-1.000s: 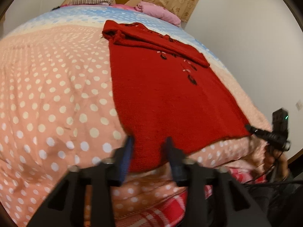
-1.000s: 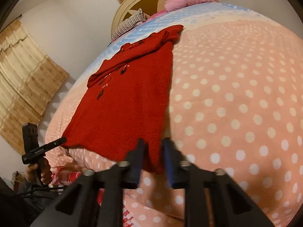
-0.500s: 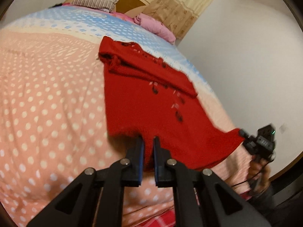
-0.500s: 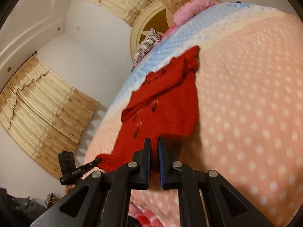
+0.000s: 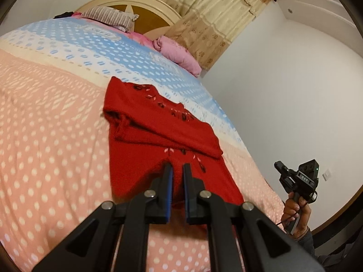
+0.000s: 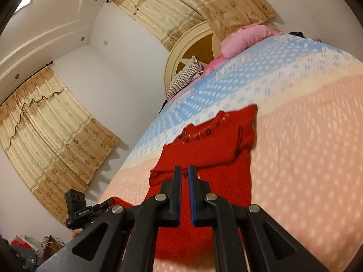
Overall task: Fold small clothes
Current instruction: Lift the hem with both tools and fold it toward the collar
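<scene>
both grippers — left (image 5: 177, 170) & right (image 6: 185, 172) — pinch the red sweater's (image 5: 158, 136) hem, lifted off the bed (image 5: 45, 136) — uneven pull could skew the fold or slip the knit.

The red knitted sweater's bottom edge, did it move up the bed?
Yes. The red knitted sweater has had its hem carried from the foot of the bed toward the wooden headboard.

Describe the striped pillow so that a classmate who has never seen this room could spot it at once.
Find the bed's round cream headboard with its brown star. The striped pillow leans against its base, at the spread's blue end. Narrow dark and pale stripes distinguish it from the plain pink bundle alongside.
</scene>
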### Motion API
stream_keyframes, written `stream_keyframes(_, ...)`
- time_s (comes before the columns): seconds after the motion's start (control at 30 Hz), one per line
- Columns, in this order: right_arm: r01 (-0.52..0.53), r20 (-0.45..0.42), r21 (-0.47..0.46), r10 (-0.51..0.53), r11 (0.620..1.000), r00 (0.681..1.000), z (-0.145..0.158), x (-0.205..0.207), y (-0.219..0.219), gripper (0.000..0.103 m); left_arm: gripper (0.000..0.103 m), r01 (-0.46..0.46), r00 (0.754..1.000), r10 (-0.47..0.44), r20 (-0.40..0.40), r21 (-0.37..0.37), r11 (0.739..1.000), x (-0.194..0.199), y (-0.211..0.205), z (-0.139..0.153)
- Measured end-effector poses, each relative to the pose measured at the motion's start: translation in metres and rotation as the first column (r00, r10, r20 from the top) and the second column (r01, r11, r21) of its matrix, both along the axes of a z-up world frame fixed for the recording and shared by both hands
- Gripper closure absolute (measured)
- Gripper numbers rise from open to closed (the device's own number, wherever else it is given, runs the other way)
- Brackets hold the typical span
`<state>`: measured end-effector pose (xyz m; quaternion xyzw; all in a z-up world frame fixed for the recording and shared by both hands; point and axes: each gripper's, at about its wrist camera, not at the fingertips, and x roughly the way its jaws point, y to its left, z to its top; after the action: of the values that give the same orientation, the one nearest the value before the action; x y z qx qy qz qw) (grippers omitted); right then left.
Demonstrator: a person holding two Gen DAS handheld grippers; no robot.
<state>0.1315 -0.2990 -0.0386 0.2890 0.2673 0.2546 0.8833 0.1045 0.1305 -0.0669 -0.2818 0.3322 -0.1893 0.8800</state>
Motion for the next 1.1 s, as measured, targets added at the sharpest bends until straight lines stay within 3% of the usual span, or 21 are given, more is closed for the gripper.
stream_keyframes(0.1,-0.027,-0.014,-0.038,0.026,0.999,1.0,0.003,0.014,0.002,0.098,0.095,0.019,1.0,-0.019,-0.008,0.02,1.0,0.006,-0.006,-0.002)
stream_keyframes(0.27,-0.144,-0.181,-0.097,0.125,0.985,0.976,-0.023,0.015,0.019,0.097,0.095,0.04,0.999,-0.04,-0.003,0.033,0.999,-0.002,-0.011,-0.006)
stream_keyframes(0.33,-0.174,-0.236,-0.125,0.141,0.977,0.961,-0.041,-0.001,0.022,0.091,0.095,0.038,0.999,-0.038,-0.014,0.021,0.999,-0.004,-0.008,-0.009)
stream_keyframes(0.5,-0.157,-0.35,-0.04,0.133,0.987,0.927,-0.084,-0.034,0.006,0.089,0.095,0.027,0.999,-0.026,-0.028,0.011,1.0,-0.007,-0.002,-0.014)
stream_keyframes(0.57,-0.165,-0.398,-0.018,0.145,0.986,0.906,-0.102,-0.048,0.004,0.068,0.095,0.028,0.999,-0.028,-0.026,0.01,1.0,-0.008,-0.002,-0.014)
stream_keyframes(0.6,-0.171,-0.415,-0.007,0.153,0.985,0.897,-0.108,-0.053,0.004,0.039,0.095,0.028,0.999,-0.028,-0.028,0.011,1.0,-0.008,-0.002,-0.014)
stream_keyframes(0.63,-0.17,-0.428,0.004,0.155,0.985,0.89,-0.114,-0.058,0.004,0.029,0.095,0.029,0.999,-0.029,-0.027,0.007,1.0,-0.008,-0.002,-0.014)
stream_keyframes(1.0,-0.185,-0.431,0.054,0.19,0.981,0.882,-0.127,-0.065,0.028,0.03,0.095,0.02,0.999,-0.02,-0.043,-0.003,1.0,-0.014,-0.002,-0.021)
stream_keyframes(1.07,-0.189,-0.434,0.052,0.193,0.981,0.88,-0.125,-0.065,0.033,0.032,0.095,0.016,0.998,-0.017,-0.055,-0.012,1.0,-0.016,0.0,-0.026)
stream_keyframes(1.1,-0.19,-0.438,0.059,0.196,0.98,0.878,-0.126,-0.065,0.034,0.039,0.095,0.015,0.998,-0.016,-0.059,-0.013,1.0,-0.016,-0.001,-0.028)
